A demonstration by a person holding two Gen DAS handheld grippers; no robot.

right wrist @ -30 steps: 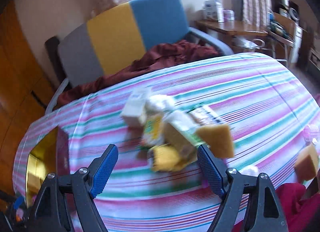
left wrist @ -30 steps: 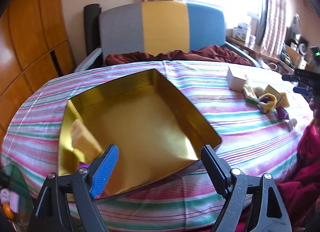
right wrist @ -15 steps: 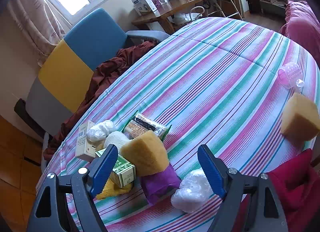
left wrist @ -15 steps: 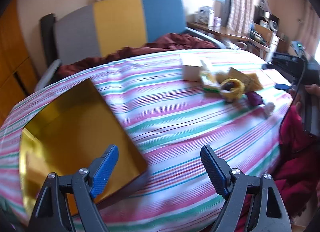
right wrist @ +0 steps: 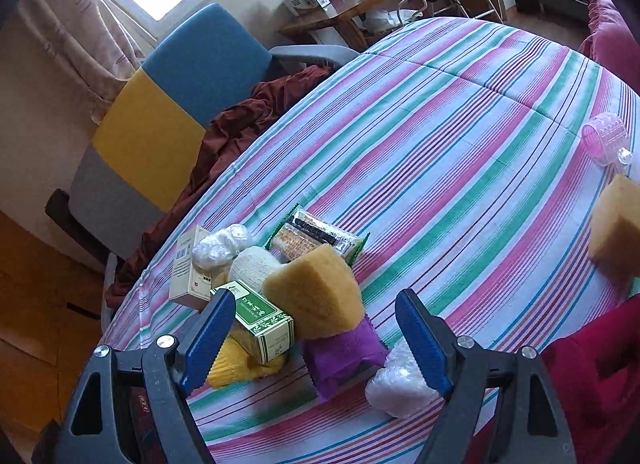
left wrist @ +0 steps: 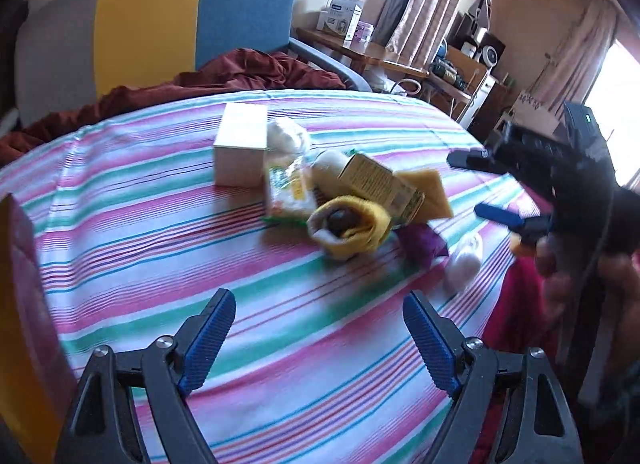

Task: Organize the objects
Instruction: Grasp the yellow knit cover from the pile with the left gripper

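A heap of small objects lies on the striped tablecloth point(right wrist: 460, 135): a white box point(left wrist: 240, 151), a green box point(right wrist: 260, 316), a tan sponge point(right wrist: 316, 292), a purple cloth point(right wrist: 344, 356), a yellow knitted piece point(left wrist: 348, 227) and a white wrapped bundle point(right wrist: 400, 384). My right gripper point(right wrist: 316, 300) hovers open just above the near side of the heap, touching nothing. My left gripper point(left wrist: 318, 304) hangs over bare cloth short of the heap; its jaws are opening with nothing between them. In the left wrist view the right gripper point(left wrist: 480, 187) shows at the right, held by a hand.
The gold tin's edge point(left wrist: 20, 324) shows at the far left. A second tan sponge point(right wrist: 616, 232) and a pink roller point(right wrist: 604, 137) lie near the table's right edge. A chair point(left wrist: 192, 23) with a dark red cloth point(left wrist: 240, 71) stands behind the table.
The left gripper has swung right, away from the gold tin and toward the heap. The right gripper rolled and dropped closer to the heap earlier, then held still.
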